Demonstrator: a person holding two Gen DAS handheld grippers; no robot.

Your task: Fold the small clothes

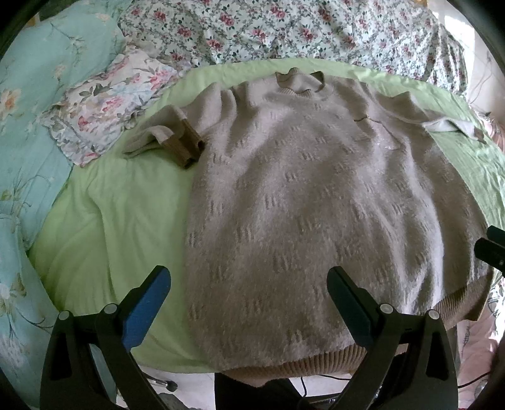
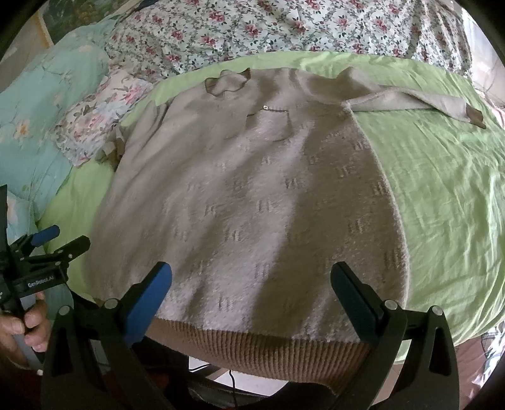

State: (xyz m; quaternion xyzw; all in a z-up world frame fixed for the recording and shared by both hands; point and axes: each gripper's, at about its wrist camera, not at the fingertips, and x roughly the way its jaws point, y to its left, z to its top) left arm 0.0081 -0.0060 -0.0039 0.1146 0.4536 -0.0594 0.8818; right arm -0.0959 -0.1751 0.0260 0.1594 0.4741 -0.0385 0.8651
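Observation:
A beige knitted sweater (image 1: pixel 300 189) (image 2: pixel 252 195) lies flat, front up, on a light green bedsheet (image 1: pixel 120 220) (image 2: pixel 442 205), collar at the far side and ribbed hem (image 2: pixel 258 350) hanging over the near edge. Its left sleeve (image 1: pixel 170 142) is bunched beside the body; the right sleeve (image 2: pixel 419 101) stretches out to the right. My left gripper (image 1: pixel 249 284) hovers open above the sweater's lower left part. My right gripper (image 2: pixel 252 280) hovers open over the lower middle, holding nothing. The left gripper (image 2: pixel 60 241) also shows at the right wrist view's left edge, held by a hand (image 2: pixel 28 325).
A floral quilt (image 1: pixel 284 28) (image 2: pixel 284 28) is heaped along the far side of the bed. A floral pillow (image 1: pixel 110 104) and a turquoise blanket (image 1: pixel 28 126) lie to the left. The floor and a cable (image 2: pixel 232 381) show below the bed's near edge.

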